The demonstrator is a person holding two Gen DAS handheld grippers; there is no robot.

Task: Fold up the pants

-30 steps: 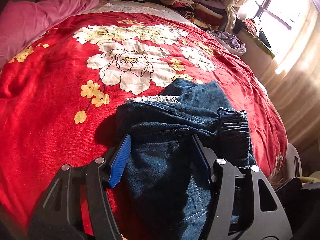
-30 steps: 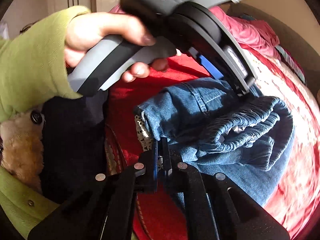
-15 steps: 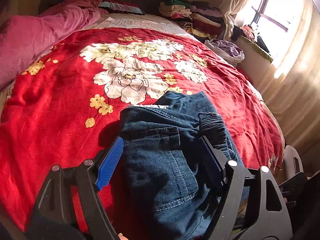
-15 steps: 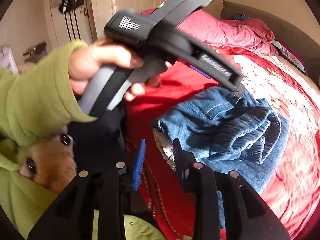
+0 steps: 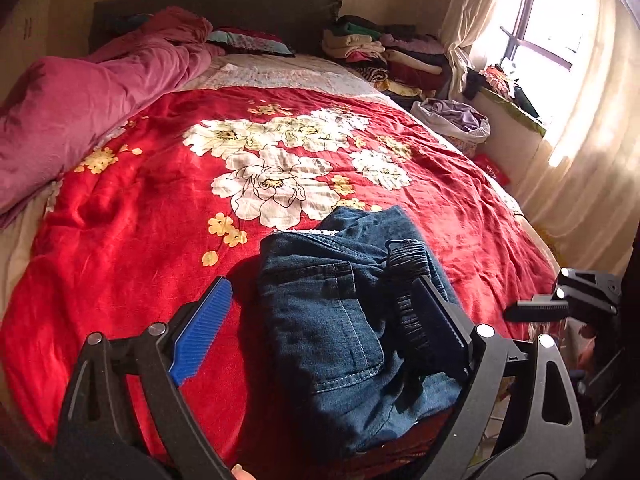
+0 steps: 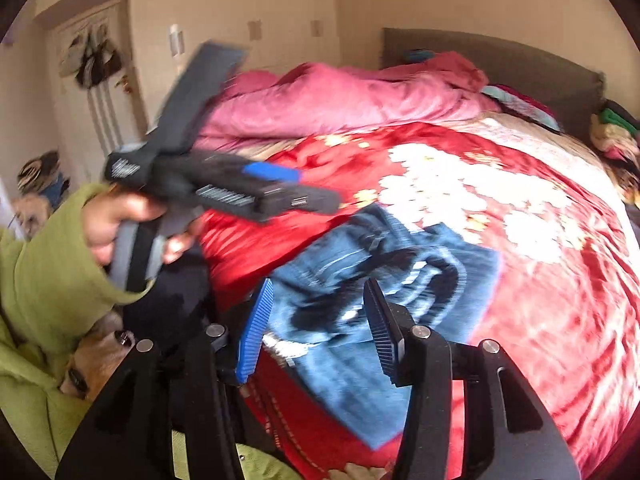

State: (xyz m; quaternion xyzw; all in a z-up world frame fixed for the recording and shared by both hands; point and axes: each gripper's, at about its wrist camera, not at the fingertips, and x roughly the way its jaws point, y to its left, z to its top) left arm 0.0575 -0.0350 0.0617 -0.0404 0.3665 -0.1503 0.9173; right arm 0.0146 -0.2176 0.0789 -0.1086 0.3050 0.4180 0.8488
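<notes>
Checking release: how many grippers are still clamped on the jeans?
0. The left gripper has just been opening and straddles the folded jeans with pads clear. The right gripper has also just been opening, above the jeans' near edge, nothing pinched.

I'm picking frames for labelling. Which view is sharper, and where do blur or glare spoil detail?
Left wrist view: sharp, the jeans show their stitching, but the window is blown out with glare. Right wrist view: motion-blurred throughout, jeans and white flowers on the bedspread smeared. Both views bend at the edges from the fisheye lens.
</notes>
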